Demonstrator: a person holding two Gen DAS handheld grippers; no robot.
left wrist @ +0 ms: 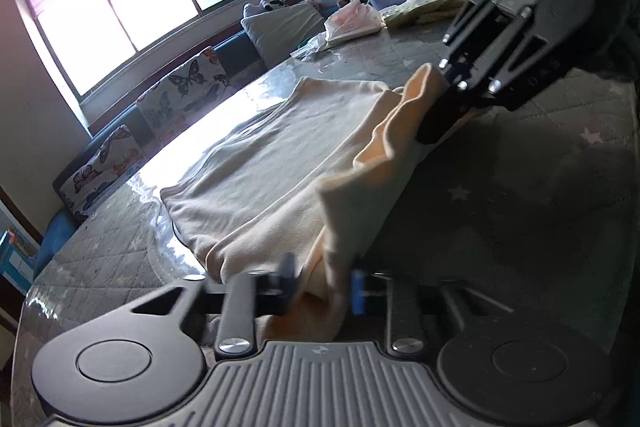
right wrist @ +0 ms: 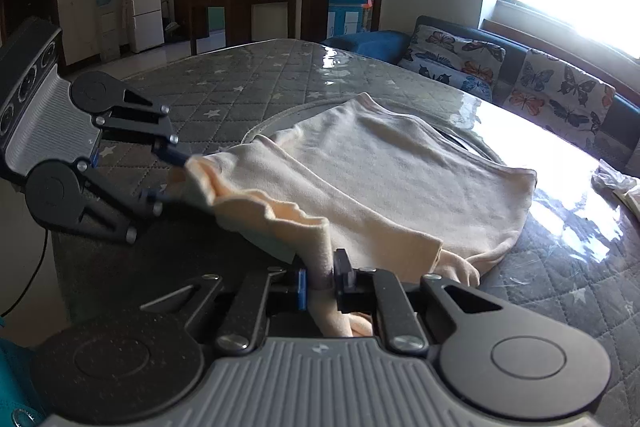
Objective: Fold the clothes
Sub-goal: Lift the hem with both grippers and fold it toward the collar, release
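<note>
A cream garment (left wrist: 280,163) lies partly folded on the quilted grey table (left wrist: 520,195). It also shows in the right wrist view (right wrist: 400,171). My left gripper (left wrist: 322,289) is shut on one end of its near edge, and it shows at the left of the right wrist view (right wrist: 176,175). My right gripper (right wrist: 322,285) is shut on the other end of that edge, and it shows at the upper right of the left wrist view (left wrist: 444,107). The held edge hangs raised between the two grippers, above the table.
A sofa with butterfly cushions (right wrist: 532,83) runs along the window side. Bags, cloth and plastic bins (left wrist: 384,7) sit at the table's far end. A clear plastic sheet (right wrist: 560,219) covers the table (right wrist: 248,83). A fridge (right wrist: 146,7) and cabinets stand in the room behind.
</note>
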